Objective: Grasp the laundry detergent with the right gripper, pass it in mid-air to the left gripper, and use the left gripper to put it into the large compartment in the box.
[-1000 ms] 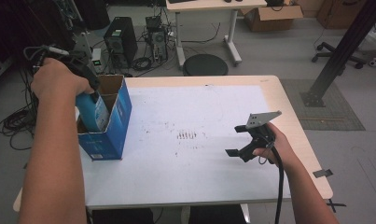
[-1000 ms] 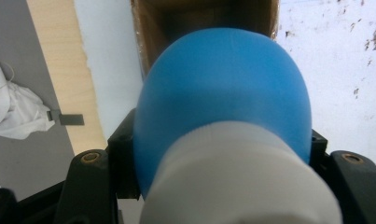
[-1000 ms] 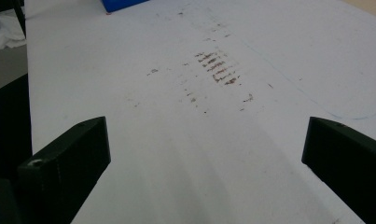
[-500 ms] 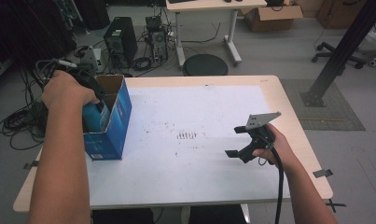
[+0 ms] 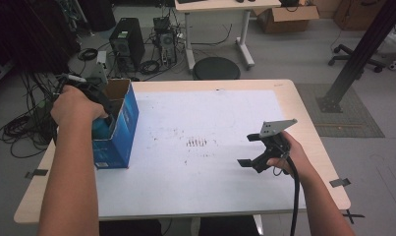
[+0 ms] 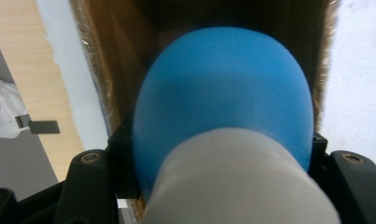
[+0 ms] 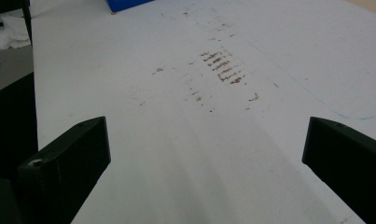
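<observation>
White table [image 5: 210, 196]: 1 blue box [image 5: 118, 135]; left tool [image 6: 223, 186] clamps 1 blue-white bottle [image 6: 223, 107], right tool [image 5: 257, 157] apart

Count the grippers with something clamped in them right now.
1. Left gripper, inside the blue box, clamps a blue-and-white object. Right gripper hovers open above the table.

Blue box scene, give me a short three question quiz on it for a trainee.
1. True or false: the left gripper is shut on a blue and white object.
2. Where is that object? A) inside the box B) on the white mat
3. How do the right gripper's jaws stand?

Key: 1 true. 2 A. 3 open, with nothing between them, over the white mat.
</observation>
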A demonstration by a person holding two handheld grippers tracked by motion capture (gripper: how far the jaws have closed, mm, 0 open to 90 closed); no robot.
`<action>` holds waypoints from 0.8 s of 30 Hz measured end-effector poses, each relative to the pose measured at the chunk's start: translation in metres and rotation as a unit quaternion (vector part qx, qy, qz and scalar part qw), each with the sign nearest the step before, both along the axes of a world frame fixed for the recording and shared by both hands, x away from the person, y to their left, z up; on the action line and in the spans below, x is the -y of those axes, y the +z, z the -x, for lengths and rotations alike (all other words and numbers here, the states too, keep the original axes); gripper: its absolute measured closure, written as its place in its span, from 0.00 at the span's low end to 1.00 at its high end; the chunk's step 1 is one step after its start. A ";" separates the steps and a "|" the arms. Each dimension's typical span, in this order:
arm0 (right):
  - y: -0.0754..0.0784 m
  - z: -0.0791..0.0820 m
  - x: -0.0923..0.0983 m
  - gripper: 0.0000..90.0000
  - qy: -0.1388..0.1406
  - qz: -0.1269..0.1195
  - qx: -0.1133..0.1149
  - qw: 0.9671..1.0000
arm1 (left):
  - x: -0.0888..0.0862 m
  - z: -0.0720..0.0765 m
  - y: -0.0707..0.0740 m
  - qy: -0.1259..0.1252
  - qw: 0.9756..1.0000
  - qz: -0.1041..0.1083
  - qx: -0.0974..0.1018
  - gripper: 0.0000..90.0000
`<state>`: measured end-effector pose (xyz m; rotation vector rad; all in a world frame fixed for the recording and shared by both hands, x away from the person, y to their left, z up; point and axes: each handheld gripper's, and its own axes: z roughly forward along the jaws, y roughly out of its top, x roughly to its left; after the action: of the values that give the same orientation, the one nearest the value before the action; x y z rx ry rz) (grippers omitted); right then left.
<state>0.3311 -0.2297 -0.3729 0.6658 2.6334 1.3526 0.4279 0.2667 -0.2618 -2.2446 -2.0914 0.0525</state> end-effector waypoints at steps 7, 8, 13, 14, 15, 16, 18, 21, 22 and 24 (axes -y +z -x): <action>-0.001 0.001 0.000 0.01 0.000 0.001 0.000 1.000 | -0.002 0.000 -0.011 0.002 1.000 0.004 -0.002 0.42; -0.001 0.001 0.000 0.01 0.000 0.000 0.001 1.000 | -0.002 0.000 -0.012 0.003 1.000 0.004 0.000 0.42; 0.000 0.002 0.000 0.01 0.000 0.000 0.001 1.000 | -0.003 -0.002 -0.015 0.002 1.000 0.001 0.000 0.42; 0.000 0.002 0.000 0.01 0.000 -0.001 0.000 1.000 | -0.003 -0.002 -0.016 0.003 1.000 0.001 0.001 0.42; 0.000 0.002 0.000 0.01 0.000 0.000 0.001 1.000 | -0.003 -0.002 -0.017 0.001 1.000 0.002 0.000 0.42; -0.001 0.002 -0.001 0.01 0.000 0.001 0.000 1.000 | -0.003 -0.003 -0.018 0.001 1.000 0.003 0.001 0.42; -0.001 0.002 -0.001 0.01 0.000 0.001 -0.001 1.000 | -0.004 -0.003 -0.020 0.001 1.000 0.005 -0.001 0.42; -0.001 0.002 -0.001 0.01 0.000 0.001 -0.001 1.000 | -0.004 -0.004 -0.023 0.000 1.000 0.006 -0.004 0.42; -0.002 0.002 -0.001 0.01 0.000 0.002 -0.001 1.000 | -0.004 -0.004 -0.024 -0.001 1.000 0.006 -0.004 0.42; -0.002 0.002 -0.001 0.01 0.000 0.001 -0.001 1.000 | -0.004 -0.005 -0.025 -0.001 1.000 0.004 -0.003 0.42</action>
<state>0.3290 -0.2284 -0.3748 0.6687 2.6355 1.3507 0.4327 0.2711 -0.2867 -2.2473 -2.0905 0.0695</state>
